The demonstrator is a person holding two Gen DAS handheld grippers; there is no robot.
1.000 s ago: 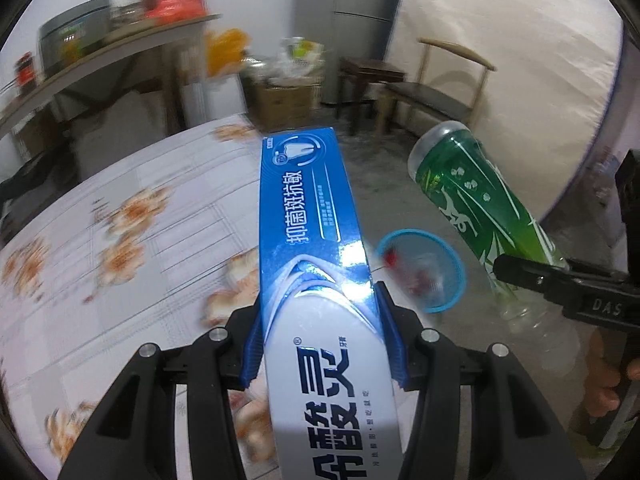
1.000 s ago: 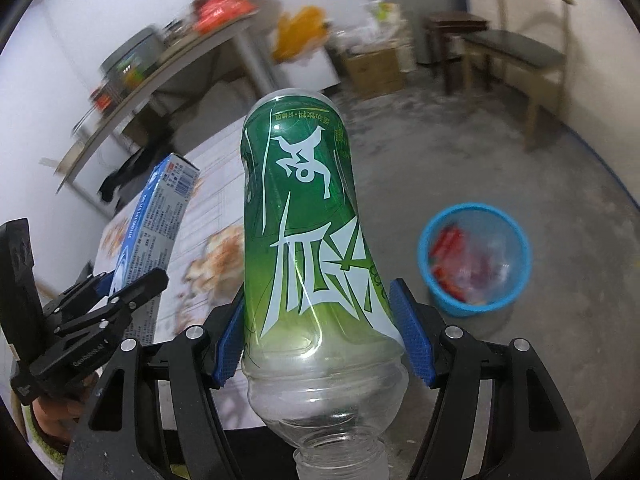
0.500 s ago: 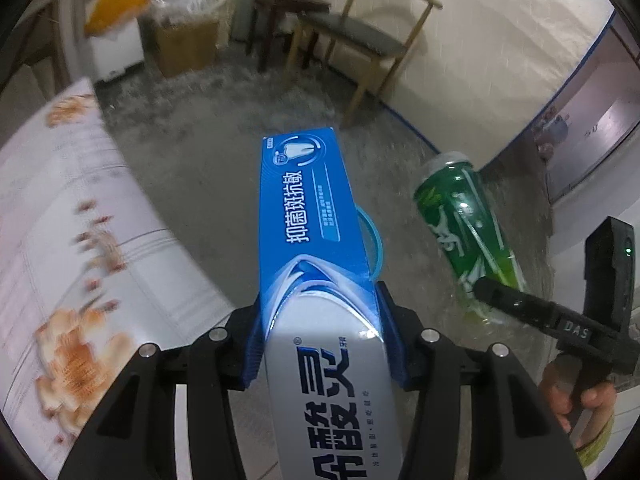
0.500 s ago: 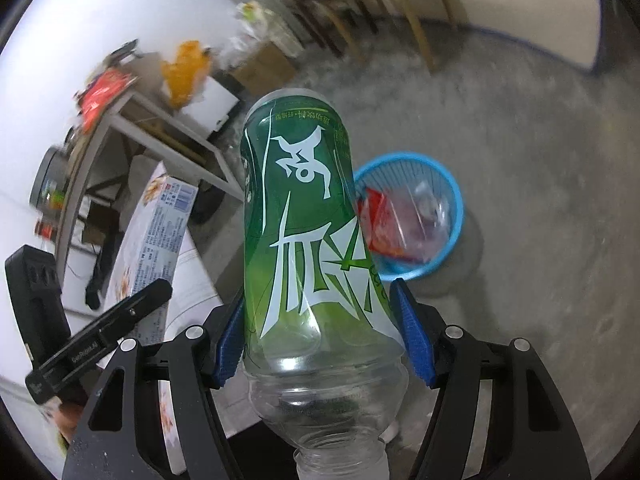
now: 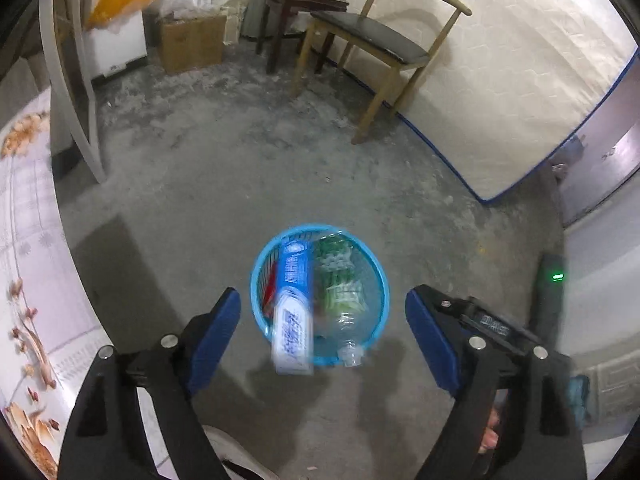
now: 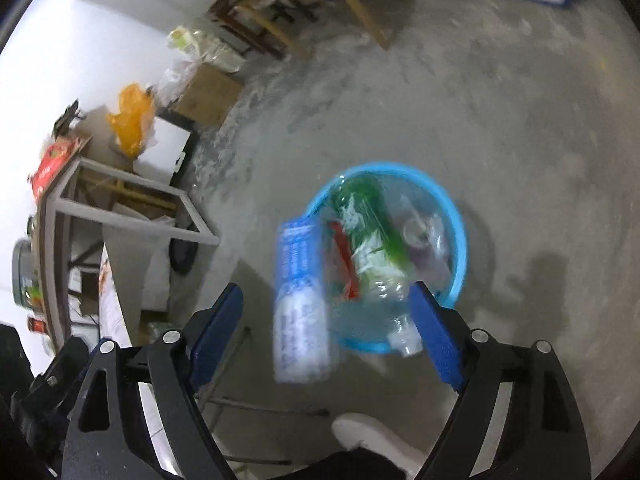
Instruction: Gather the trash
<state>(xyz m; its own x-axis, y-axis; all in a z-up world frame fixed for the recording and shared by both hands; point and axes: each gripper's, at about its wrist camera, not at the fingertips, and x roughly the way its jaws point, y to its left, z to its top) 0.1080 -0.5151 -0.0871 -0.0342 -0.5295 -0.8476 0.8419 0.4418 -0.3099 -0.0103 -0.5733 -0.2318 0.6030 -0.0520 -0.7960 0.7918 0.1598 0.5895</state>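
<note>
A round blue basket (image 5: 256,280) (image 6: 460,236) stands on the concrete floor, straight below both grippers. The blue-and-white toothpaste box (image 5: 294,308) (image 6: 300,300) is blurred in mid-fall, its lower end over the basket's near rim. The green-labelled plastic bottle (image 5: 340,284) (image 6: 368,240) lies in the basket, neck toward me, beside red wrappers. The jaws of my left gripper (image 5: 324,338) are opening and nothing touches its blue pads. My right gripper (image 6: 326,326) is opening as well, with nothing between its pads; its black body (image 5: 494,326) shows at the right of the left wrist view.
A table with a floral cloth (image 5: 24,240) lies to the left. A wooden chair (image 5: 384,40), a dark stool (image 5: 304,0) and a cardboard box (image 5: 192,40) stand at the back. A mattress (image 5: 520,80) leans on the right wall. A white shoe (image 6: 372,432) is near.
Both grippers swung away from the table and down over the basket. Each opened and let go: the box and the bottle have dropped toward and into the basket.
</note>
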